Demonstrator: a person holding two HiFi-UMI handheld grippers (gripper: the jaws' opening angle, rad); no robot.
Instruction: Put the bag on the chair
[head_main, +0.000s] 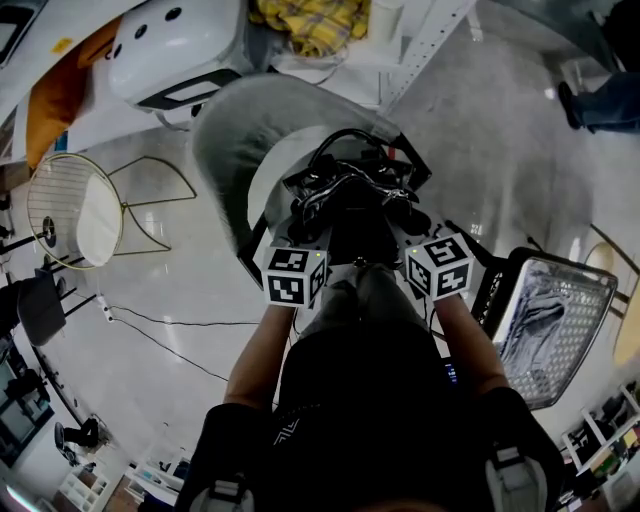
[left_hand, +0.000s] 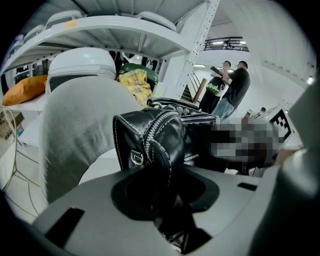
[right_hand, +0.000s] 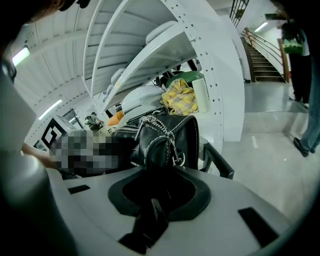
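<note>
step: I hold bag (head_main: 350, 195) above chair (head_main: 225, 140) seat | my left claw (left_hand: 162, 167) and right claw (right_hand: 157, 165) each clamp one bag end | next: lower gently, then release

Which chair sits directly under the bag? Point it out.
The grey padded chair, right beneath the black bag. The round wire chair stands apart at the left.

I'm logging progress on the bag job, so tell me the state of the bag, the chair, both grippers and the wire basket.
bag: held at both ends over the chair's seat, zip looks closed.
chair: upright, the bag not clearly set down on it.
left gripper: shut on the bag.
right gripper: shut on the bag.
wire basket: upright, grey cloth inside.
</note>
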